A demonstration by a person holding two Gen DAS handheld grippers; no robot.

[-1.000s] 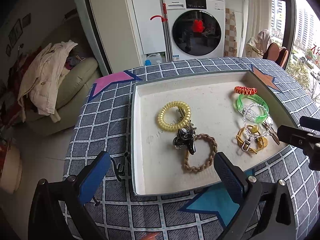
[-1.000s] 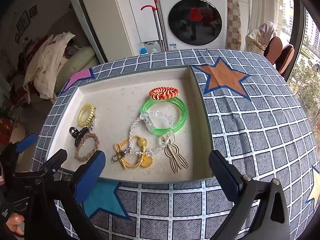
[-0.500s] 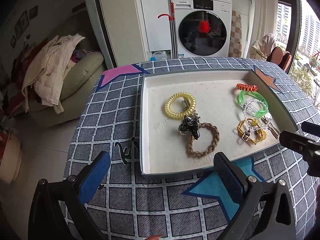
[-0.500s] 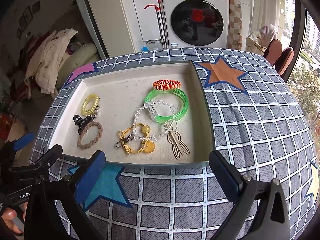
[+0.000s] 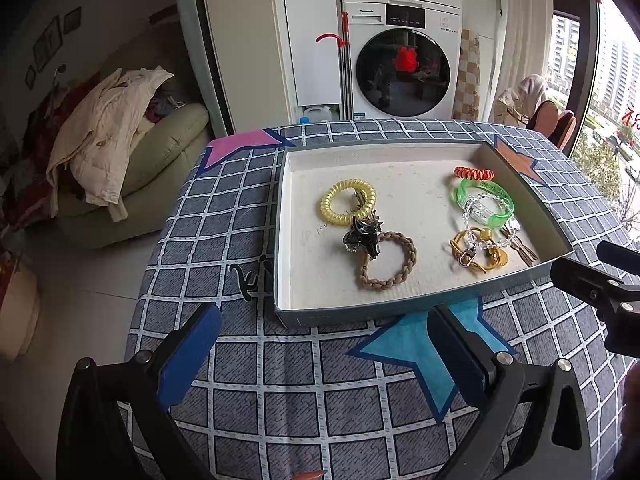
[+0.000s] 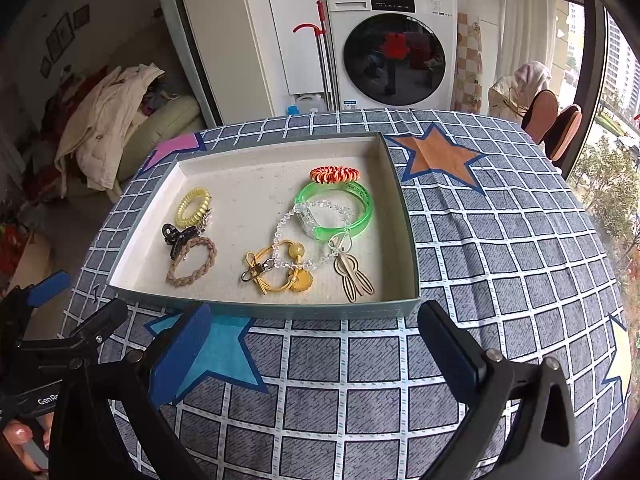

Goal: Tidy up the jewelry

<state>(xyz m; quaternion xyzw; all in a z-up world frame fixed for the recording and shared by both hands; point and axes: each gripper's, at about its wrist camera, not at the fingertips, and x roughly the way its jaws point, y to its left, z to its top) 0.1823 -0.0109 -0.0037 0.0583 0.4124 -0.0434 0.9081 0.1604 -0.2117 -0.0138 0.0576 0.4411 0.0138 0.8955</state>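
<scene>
A shallow grey-green tray holds the jewelry. In it lie a yellow coil tie, a black claw clip, a brown braided band, an orange coil tie, a green bangle, a clear bead chain, a gold keyring charm and a wooden rabbit charm. My left gripper is open and empty in front of the tray. My right gripper is open and empty, also short of the tray.
The table wears a blue-grey checked cloth with a cyan star, an orange star and a pink star. Beyond the table stand a washing machine, a sofa with clothes and chairs.
Both grippers have drawn back and risen from the tray, which now sits farther off in both views. The jewelry has not moved. Both grippers stay open.
</scene>
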